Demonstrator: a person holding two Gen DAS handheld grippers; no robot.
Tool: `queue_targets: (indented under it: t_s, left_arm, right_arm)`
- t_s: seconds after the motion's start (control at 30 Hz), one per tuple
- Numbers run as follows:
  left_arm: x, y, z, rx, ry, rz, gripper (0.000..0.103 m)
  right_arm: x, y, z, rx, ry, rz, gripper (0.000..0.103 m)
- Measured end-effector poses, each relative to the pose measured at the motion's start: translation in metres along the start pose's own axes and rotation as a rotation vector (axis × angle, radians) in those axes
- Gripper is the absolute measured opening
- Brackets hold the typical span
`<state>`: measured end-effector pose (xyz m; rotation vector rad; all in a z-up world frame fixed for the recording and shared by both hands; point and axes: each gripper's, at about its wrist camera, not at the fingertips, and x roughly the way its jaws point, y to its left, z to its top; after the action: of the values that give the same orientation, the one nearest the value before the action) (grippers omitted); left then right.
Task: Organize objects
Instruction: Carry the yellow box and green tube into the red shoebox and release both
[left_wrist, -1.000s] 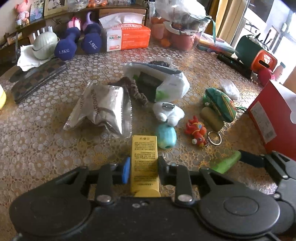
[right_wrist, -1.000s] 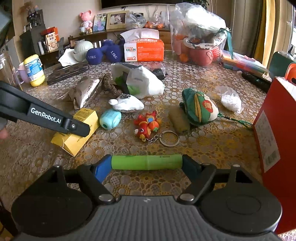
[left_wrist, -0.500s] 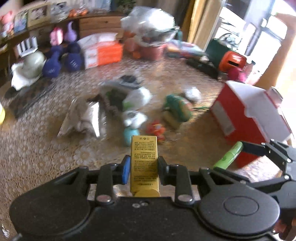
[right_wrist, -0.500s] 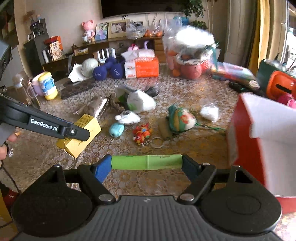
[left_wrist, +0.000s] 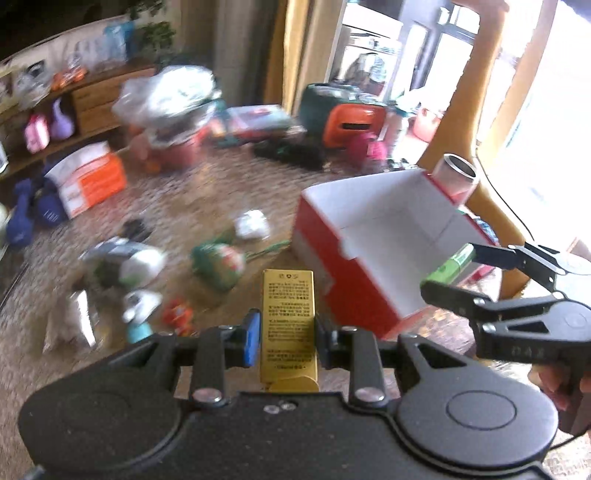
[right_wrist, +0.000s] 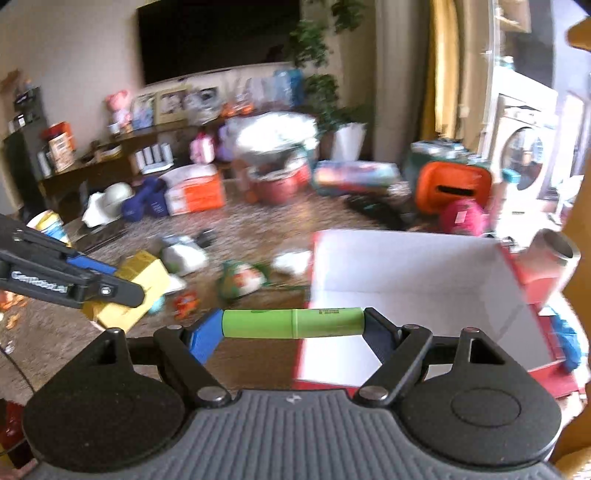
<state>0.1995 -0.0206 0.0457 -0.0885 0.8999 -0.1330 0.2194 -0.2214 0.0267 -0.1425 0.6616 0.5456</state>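
Note:
My left gripper (left_wrist: 285, 334) is shut on a yellow box (left_wrist: 288, 317) and holds it in the air, left of an open red box with a white inside (left_wrist: 391, 236). My right gripper (right_wrist: 293, 325) is shut on a green tube (right_wrist: 291, 322), gripped end to end, held level in front of the red box's near-left corner (right_wrist: 413, 273). In the left wrist view the right gripper (left_wrist: 454, 269) and green tube (left_wrist: 451, 265) hang over the red box's right side. In the right wrist view the left gripper (right_wrist: 110, 284) and yellow box (right_wrist: 136, 288) are at the left.
Small toys, a green pouch (left_wrist: 218, 264), a white bag (left_wrist: 140, 264) and a foil pack (left_wrist: 74, 321) lie on the lace-covered table (left_wrist: 177, 206). Dumbbells (right_wrist: 147, 201), a tissue box (right_wrist: 195, 190) and an orange container (right_wrist: 450, 186) stand at the back. A metal can (right_wrist: 554, 251) stands behind the red box.
Both grippers have risen and swung right toward the red box, each keeping its object. The red box's open top has come into view.

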Motion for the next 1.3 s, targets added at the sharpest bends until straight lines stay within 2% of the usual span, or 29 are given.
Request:
queue_targets:
  t_s: [0.3, 0.53, 0.87, 1.1, 1.3]
  left_arm:
    - [0.032, -0.065, 0.04, 0.091, -0.004, -0.026, 0.029]
    - [0.076, -0.099, 0.068, 0.125, 0.035, -0.025, 0.029]
    - [0.161, -0.131, 0.099, 0.105, 0.122, -0.015, 0.029]
    - [0.216, -0.139, 0.103, 0.083, 0.2, 0.0, 0.029]
    - [0.246, -0.14, 0.101, 0.077, 0.241, 0.009, 0.029]
  right_arm:
    - [0.003, -0.084, 0.002, 0.063, 0.007, -0.122, 0.081]
    - [0.028, -0.124, 0.0, 0.055, 0.069, -0.159, 0.081]
    - [0.091, -0.158, -0.006, 0.024, 0.188, -0.154, 0.081]
    - [0.125, -0.163, -0.011, -0.018, 0.28, -0.107, 0.081]
    - [0.144, -0.163, -0.016, -0.018, 0.354, -0.083, 0.082]
